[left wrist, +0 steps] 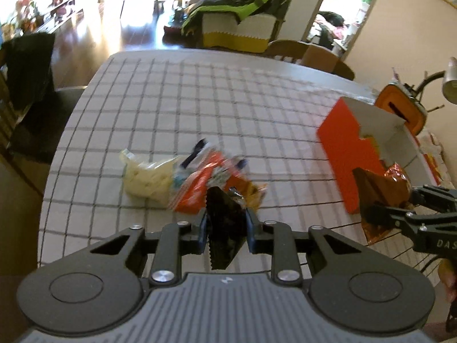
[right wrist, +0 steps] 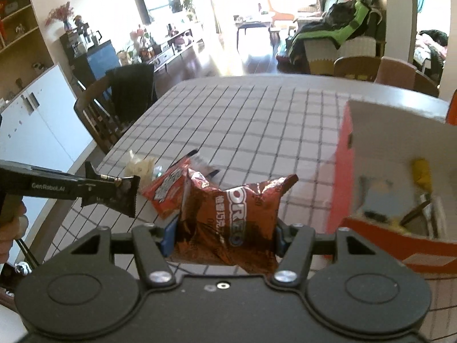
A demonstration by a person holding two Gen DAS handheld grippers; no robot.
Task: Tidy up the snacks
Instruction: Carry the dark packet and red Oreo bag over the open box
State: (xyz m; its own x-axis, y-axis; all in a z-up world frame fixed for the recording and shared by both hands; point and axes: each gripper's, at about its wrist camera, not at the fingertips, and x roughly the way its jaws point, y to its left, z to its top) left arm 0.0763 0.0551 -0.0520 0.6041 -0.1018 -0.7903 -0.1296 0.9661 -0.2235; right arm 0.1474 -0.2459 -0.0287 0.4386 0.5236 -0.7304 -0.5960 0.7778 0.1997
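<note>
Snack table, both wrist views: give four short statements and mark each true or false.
1. The left gripper is shut on a black packet. True.
2. The right gripper is empty. False: it grips a brown Oreo packet.
3. The orange box already holds items. True.
4. No snacks remain on the checked tablecloth. False: a snack pile lies there, including a pale bag.

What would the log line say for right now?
left gripper: shut on black packet | right gripper: shut on Oreo bag | orange box: open, beside right gripper
</note>
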